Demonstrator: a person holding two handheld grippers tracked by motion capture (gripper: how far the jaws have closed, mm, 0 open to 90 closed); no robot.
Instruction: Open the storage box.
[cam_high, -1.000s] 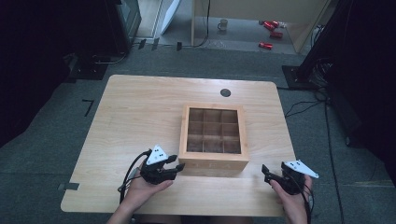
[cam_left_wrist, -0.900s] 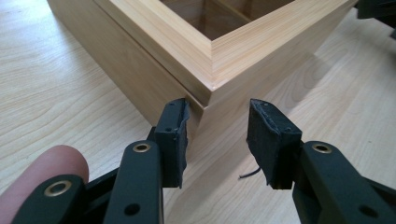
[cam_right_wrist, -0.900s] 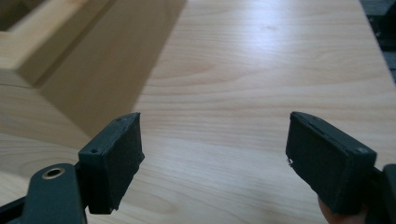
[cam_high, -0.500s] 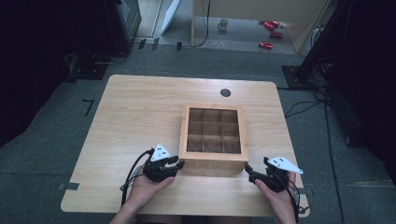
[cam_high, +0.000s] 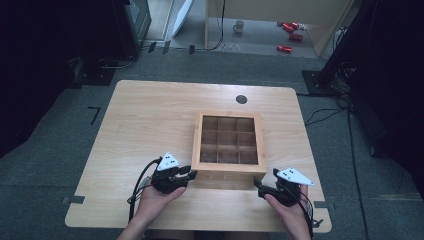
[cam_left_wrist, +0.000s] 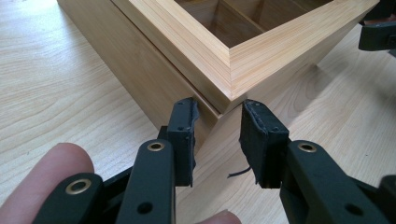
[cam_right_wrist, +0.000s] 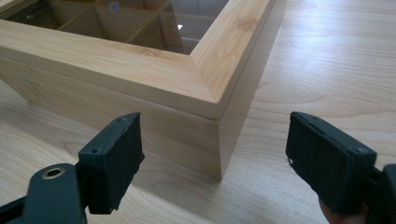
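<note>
A square wooden box (cam_high: 229, 142) with a windowed lid over a grid of compartments stands right of the table's middle. My left gripper (cam_high: 189, 174) is at its near left corner. In the left gripper view the left gripper (cam_left_wrist: 217, 137) is open by a narrow gap, and the corner of the box (cam_left_wrist: 196, 51) stands just ahead between the fingertips. My right gripper (cam_high: 259, 186) is close to the near right corner. In the right gripper view the right gripper (cam_right_wrist: 215, 154) is wide open, with the corner of the box (cam_right_wrist: 187, 88) a little beyond it.
The light wooden table (cam_high: 145, 120) has bare room to the left and behind the box. A black round plug (cam_high: 241, 99) sits in its far edge. The near edge lies just behind both hands. The other gripper (cam_left_wrist: 378, 32) shows across the box.
My right gripper has moved left and forward, from the table's right edge to the box's near right corner. The left gripper has crept slightly right to the near left corner.
</note>
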